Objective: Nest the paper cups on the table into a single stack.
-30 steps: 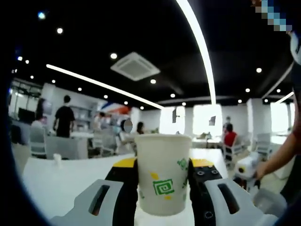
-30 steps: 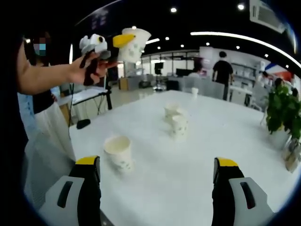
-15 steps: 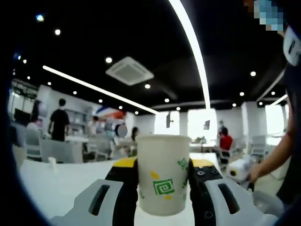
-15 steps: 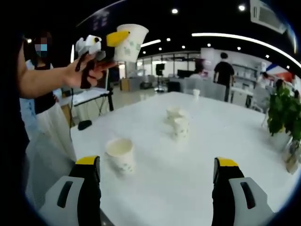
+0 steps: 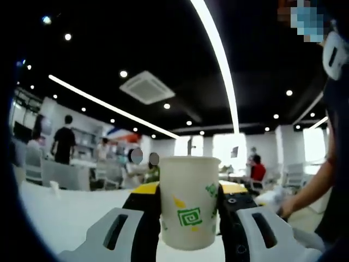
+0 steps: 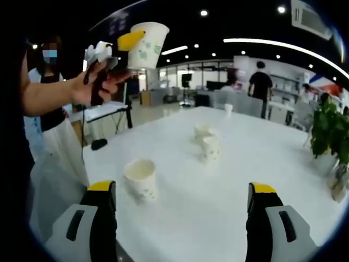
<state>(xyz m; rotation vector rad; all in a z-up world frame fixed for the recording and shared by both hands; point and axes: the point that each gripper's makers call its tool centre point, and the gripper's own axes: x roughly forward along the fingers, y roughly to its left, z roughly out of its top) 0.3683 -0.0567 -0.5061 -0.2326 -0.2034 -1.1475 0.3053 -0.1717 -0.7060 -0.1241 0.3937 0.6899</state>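
My left gripper (image 5: 189, 204) is shut on a white paper cup (image 5: 188, 201) with green and yellow print, held upright between the yellow-tipped jaws. In the right gripper view the same cup (image 6: 145, 45) hangs high at the upper left, carried by the left gripper (image 6: 132, 43) in a person's hand. My right gripper (image 6: 182, 204) is open above the white table (image 6: 229, 180), nothing between its fingers. A single paper cup (image 6: 141, 179) stands near the table's left edge. Two more cups (image 6: 207, 143) stand close together farther back.
A potted plant (image 6: 329, 136) stands at the table's right edge. One small cup (image 6: 228, 108) sits at the table's far end. A person's arm (image 6: 49, 93) reaches across on the left. Chairs, tables and people fill the room behind.
The left gripper has lifted a little higher with its cup and its view has tilted upward. The right gripper and the cups on the table have stayed put.
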